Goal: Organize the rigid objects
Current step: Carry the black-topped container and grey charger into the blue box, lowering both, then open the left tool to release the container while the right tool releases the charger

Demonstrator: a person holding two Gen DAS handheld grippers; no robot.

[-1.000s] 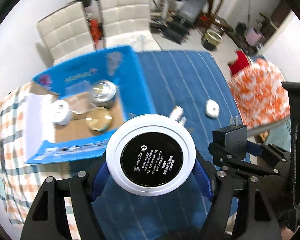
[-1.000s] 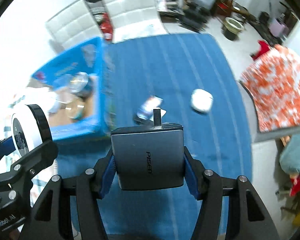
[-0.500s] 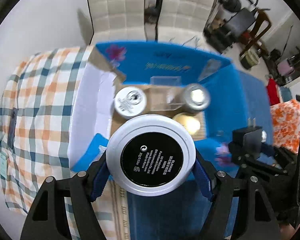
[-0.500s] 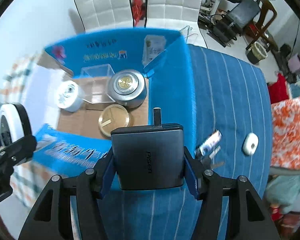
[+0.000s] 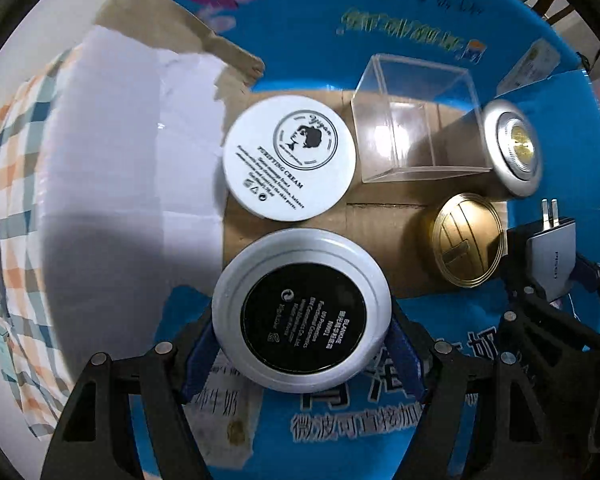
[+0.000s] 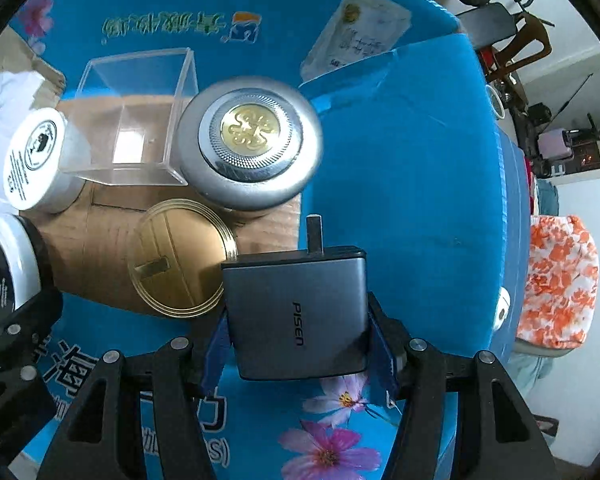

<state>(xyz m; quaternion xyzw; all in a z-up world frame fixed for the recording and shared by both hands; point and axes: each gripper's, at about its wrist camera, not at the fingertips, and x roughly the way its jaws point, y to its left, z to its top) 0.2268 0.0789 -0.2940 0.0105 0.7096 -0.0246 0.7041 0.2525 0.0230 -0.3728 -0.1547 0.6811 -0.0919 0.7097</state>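
Note:
My left gripper (image 5: 302, 340) is shut on a round white jar with a black base label (image 5: 302, 314), held over the near-left part of the blue cardboard box (image 5: 400, 20). My right gripper (image 6: 298, 344) is shut on a grey PISEN charger (image 6: 298, 312), prongs forward, over the box's near-right part; it also shows in the left wrist view (image 5: 552, 260). Inside the box lie a white cream jar (image 5: 290, 156), a clear plastic cube (image 5: 416, 120), a silver jar with gold centre (image 6: 250, 142) and a gold lid (image 6: 180, 258).
The box has a brown cardboard floor (image 5: 380, 232) and a white flap (image 5: 132, 140) on its left. A checked cloth (image 5: 4, 184) lies left of it. A small white object (image 6: 502, 312) and an orange-patterned cloth (image 6: 556, 280) are to the right.
Both grippers have moved left from over the blue striped cloth and down toward the box, which now fills both views. Each keeps hold of its object.

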